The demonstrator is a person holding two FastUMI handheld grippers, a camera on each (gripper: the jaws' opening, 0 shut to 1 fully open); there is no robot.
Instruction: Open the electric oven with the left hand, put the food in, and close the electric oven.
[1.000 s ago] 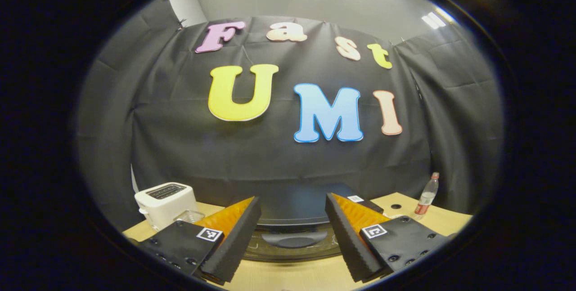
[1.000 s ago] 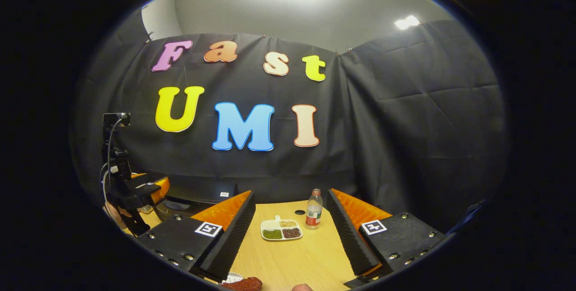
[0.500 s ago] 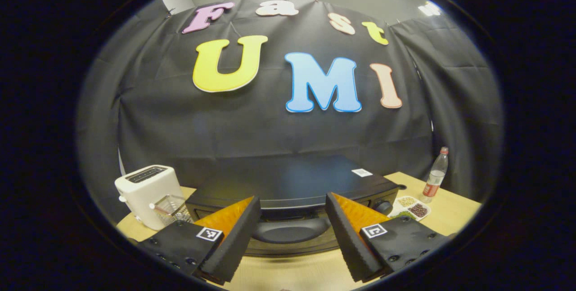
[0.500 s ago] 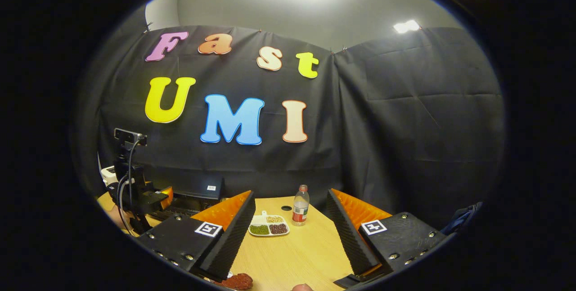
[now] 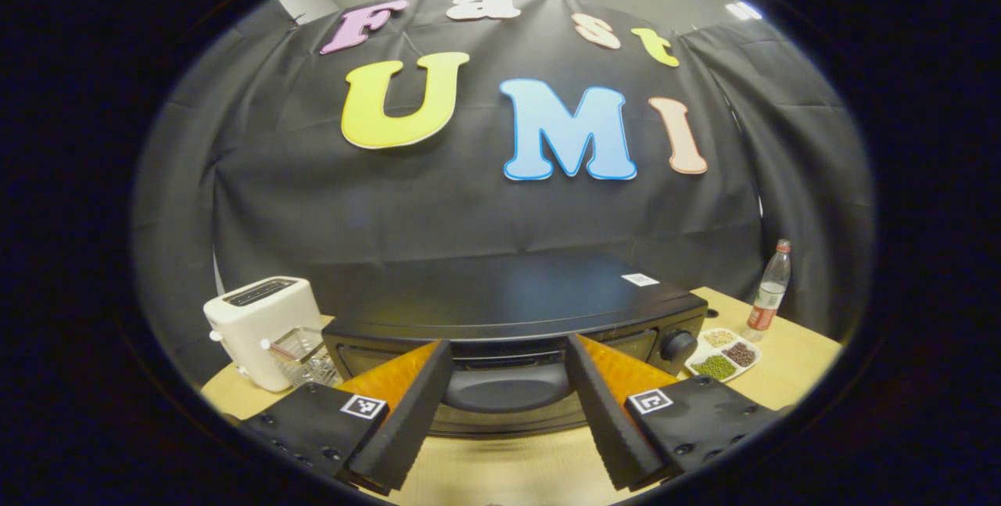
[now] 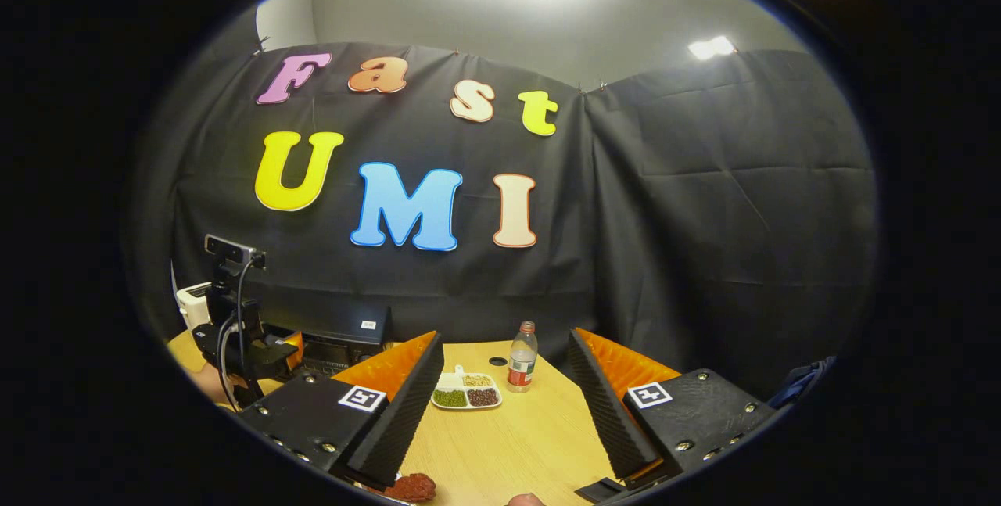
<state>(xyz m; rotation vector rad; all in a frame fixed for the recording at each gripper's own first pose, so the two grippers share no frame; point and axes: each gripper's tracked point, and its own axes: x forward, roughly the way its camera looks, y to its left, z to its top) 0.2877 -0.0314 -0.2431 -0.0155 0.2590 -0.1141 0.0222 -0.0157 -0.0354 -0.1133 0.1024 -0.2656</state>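
Note:
A black electric oven stands on the wooden table with its door shut and a curved handle on the front. My left gripper is open, and the handle lies just beyond its fingertips, between them. In the right gripper view my right gripper hangs open above the table with nothing between its fingers. A reddish piece of food lies at the bottom edge, below its left finger. Far left, the left gripper is seen in front of the oven.
A white toaster and a clear glass container stand left of the oven. A white divided dish of beans and a plastic bottle sit to its right. A round hole is in the tabletop.
My left gripper has lowered and tilted down toward the oven front, bringing the handle between its fingertips. The right gripper shifted slightly; the food stays at its bottom edge.

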